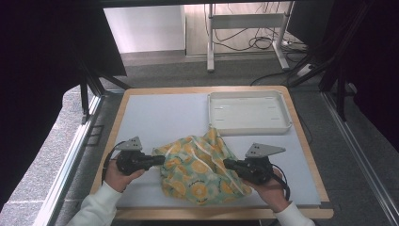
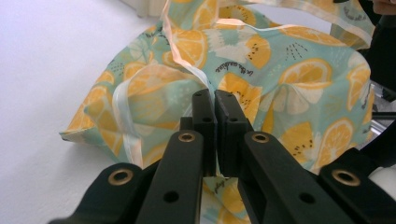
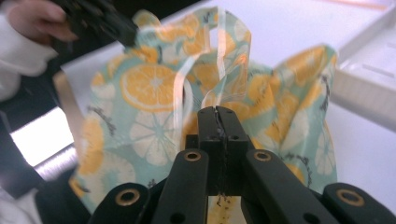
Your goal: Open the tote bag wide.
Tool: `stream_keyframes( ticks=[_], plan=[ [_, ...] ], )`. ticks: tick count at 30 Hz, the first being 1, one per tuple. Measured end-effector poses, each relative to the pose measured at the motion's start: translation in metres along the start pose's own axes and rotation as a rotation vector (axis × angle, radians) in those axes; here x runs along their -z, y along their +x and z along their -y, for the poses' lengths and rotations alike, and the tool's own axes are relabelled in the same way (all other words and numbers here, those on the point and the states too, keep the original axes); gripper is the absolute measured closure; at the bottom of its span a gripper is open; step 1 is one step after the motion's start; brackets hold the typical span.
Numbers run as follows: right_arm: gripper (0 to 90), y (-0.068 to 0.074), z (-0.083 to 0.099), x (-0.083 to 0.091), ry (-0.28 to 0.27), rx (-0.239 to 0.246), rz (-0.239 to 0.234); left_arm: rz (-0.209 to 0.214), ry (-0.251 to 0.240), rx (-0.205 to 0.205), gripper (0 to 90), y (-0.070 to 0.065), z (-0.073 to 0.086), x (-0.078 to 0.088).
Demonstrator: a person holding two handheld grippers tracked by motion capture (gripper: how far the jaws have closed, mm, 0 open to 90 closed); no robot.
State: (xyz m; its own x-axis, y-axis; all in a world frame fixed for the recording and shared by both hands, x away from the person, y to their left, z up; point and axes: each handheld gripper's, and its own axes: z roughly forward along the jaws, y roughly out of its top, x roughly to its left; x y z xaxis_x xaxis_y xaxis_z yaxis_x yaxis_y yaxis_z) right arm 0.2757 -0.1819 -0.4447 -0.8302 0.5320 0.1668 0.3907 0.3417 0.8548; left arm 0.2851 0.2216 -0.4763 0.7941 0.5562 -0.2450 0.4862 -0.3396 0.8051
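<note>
I have the left gripper (image 1: 159, 160) clamped on one edge of the citrus-print cloth (image 1: 200, 169); the right gripper (image 1: 229, 164) pinches the opposite edge, so I can spread it.

High view overhead, facing forward-down, both gripper views close, sharing fruit-print cloth (image 1: 200, 167)
</note>
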Motion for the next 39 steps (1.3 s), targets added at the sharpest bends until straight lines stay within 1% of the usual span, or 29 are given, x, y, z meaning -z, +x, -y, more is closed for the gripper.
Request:
stream_keyframes(
  ticks=[1, 4, 8, 9, 10, 11, 13, 15, 16, 17, 18, 19, 20, 21, 22, 23, 26, 31, 32, 33, 34, 35, 37, 39],
  plan=[
    [88.8, 0.0, 0.0, 0.0, 0.0, 0.0, 0.0, -0.001, -0.008, 0.0, 88.4, -0.001, 0.0, 0.003],
    [88.8, 0.005, 0.001, 0.005, -0.021, 0.002, -0.027, 0.006, -0.025, -0.002, 88.4, -0.006, 0.002, 0.009],
    [88.8, 0.016, 0.004, 0.007, -0.026, 0.032, -0.063, 0.022, -0.035, -0.007, 88.3, -0.013, 0.008, 0.014],
    [88.8, 0.019, 0.006, 0.007, -0.023, 0.04, -0.071, 0.026, -0.035, -0.008, 88.3, -0.015, 0.01, 0.015],
    [88.8, 0.026, 0.008, 0.007, -0.025, 0.054, -0.09, 0.03, -0.035, -0.009, 88.3, -0.017, 0.012, 0.016],
    [88.8, 0.026, 0.008, 0.007, -0.025, 0.054, -0.09, 0.034, -0.034, -0.009, 88.3, -0.018, 0.013, 0.016],
    [88.8, 0.033, 0.011, 0.008, -0.025, 0.067, -0.109, 0.04, -0.03, -0.013, 88.3, -0.022, 0.016, 0.016],
    [88.8, 0.039, 0.015, 0.007, -0.02, 0.075, -0.135, 0.044, -0.022, -0.017, 88.2, -0.025, 0.019, 0.015],
    [88.8, 0.044, 0.019, 0.006, -0.013, 0.081, -0.161, 0.046, -0.018, -0.019, 88.2, -0.026, 0.02, 0.015],
    [88.8, 0.044, 0.019, 0.006, -0.013, 0.081, -0.161, 0.048, -0.015, -0.019, 88.2, -0.027, 0.021, 0.014],
    [88.8, 0.046, 0.022, 0.004, -0.005, 0.08, -0.175, 0.049, -0.01, -0.021, 88.2, -0.027, 0.023, 0.014],
    [88.8, 0.049, 0.027, 0.001, 0.023, 0.089, -0.187, 0.051, -0.007, -0.018, 88.2, -0.027, 0.024, 0.014],
    [88.8, 0.049, 0.027, 0.001, 0.023, 0.089, -0.187, 0.051, -0.002, -0.016, 88.2, -0.027, 0.026, 0.014],
    [88.8, 0.05, 0.029, -0.001, 0.037, 0.094, -0.189, 0.052, 0.002, -0.013, 88.1, -0.027, 0.028, 0.014],
    [88.8, 0.05, 0.033, -0.005, 0.058, 0.093, -0.194, 0.052, 0.007, -0.009, 88.1, -0.026, 0.029, 0.013],
    [88.8, 0.05, 0.033, -0.005, 0.058, 0.093, -0.194, 0.053, 0.014, -0.005, 88.1, -0.025, 0.031, 0.013],
    [88.8, 0.048, 0.038, -0.01, 0.087, 0.083, -0.204, 0.052, 0.038, 0.006, 88.1, -0.024, 0.037, 0.011],
    [88.7, 0.047, 0.046, -0.02, 0.142, 0.081, -0.222, 0.05, 0.092, 0.006, 87.9, -0.021, 0.045, 0.005],
    [88.7, 0.047, 0.047, -0.023, 0.156, 0.086, -0.222, 0.052, 0.106, 0.008, 87.8, -0.021, 0.046, 0.003],
    [88.7, 0.047, 0.05, -0.027, 0.185, 0.092, -0.221, 0.052, 0.116, 0.009, 87.4, -0.02, 0.047, 0.001],
    [88.7, 0.047, 0.05, -0.027, 0.185, 0.092, -0.221, 0.051, 0.126, 0.012, 87.4, -0.02, 0.048, 0.0],
    [88.8, 0.047, 0.052, -0.031, 0.208, 0.096, -0.218, 0.049, 0.134, 0.014, 86.8, -0.019, 0.048, -0.002],
    [88.7, 0.046, 0.053, -0.033, 0.215, 0.1, -0.218, 0.045, 0.146, 0.014, 86.5, -0.018, 0.049, -0.004],
    [88.7, 0.045, 0.055, -0.035, 0.233, 0.097, -0.21, 0.041, 0.146, 0.016, 85.3, -0.018, 0.048, -0.004]
  ],
)
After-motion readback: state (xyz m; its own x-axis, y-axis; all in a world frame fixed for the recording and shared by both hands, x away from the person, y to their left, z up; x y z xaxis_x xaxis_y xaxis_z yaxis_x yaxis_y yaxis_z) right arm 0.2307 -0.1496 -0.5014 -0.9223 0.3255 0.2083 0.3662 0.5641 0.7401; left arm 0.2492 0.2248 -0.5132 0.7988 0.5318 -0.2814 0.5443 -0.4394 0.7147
